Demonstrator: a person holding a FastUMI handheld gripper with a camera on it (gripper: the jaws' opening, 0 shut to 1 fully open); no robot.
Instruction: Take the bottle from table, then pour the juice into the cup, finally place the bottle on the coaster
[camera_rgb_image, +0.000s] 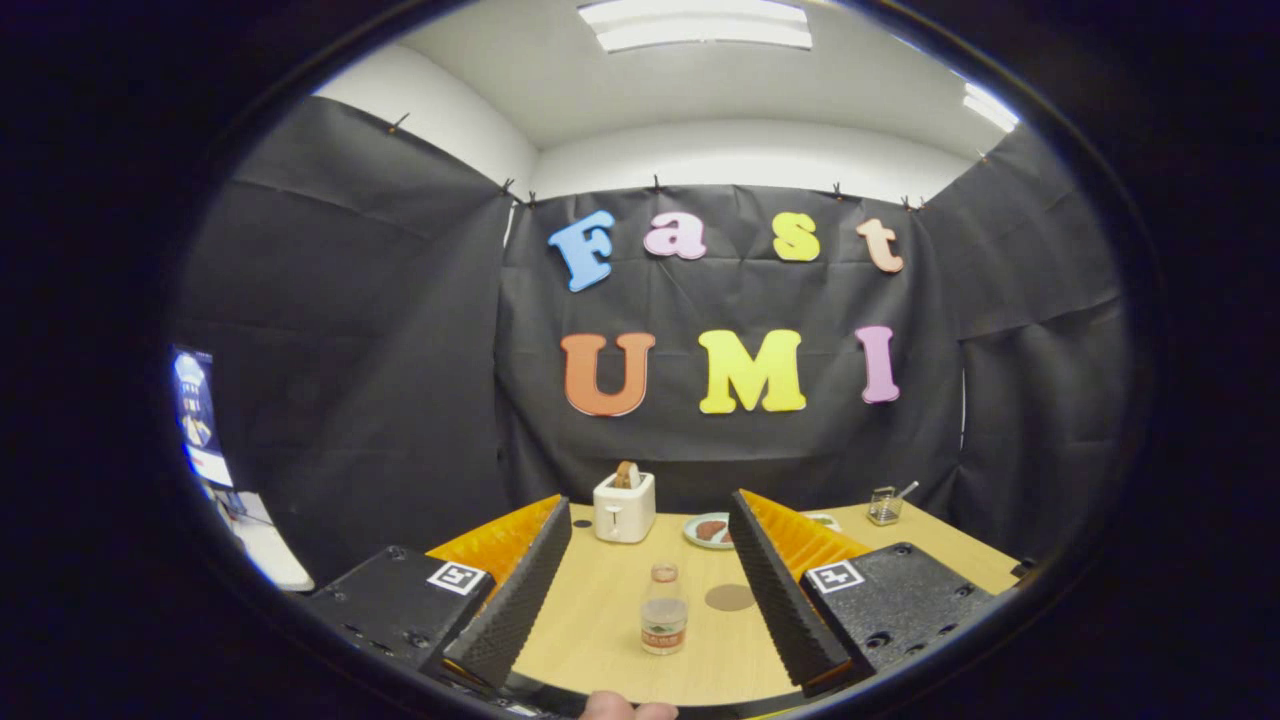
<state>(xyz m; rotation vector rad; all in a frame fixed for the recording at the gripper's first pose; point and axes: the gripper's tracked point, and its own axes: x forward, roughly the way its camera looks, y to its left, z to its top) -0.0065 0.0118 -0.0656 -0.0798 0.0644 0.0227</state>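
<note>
Bottle, clear plastic with a banded label, stands upright on the pale wooden bench between the spread, ridged fingers of the hand-held gripper, untouched. Round brown coaster lies flat at its two o'clock. Beyond, at eleven o'clock, a boxy white toaster; at one o'clock a plate; farther right a small glass cup.

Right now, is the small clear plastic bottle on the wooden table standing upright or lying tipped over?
Upright. The small clear plastic bottle stands on its base on the wooden table, neck pointing up, between the open gripper fingers, untouched.
</note>
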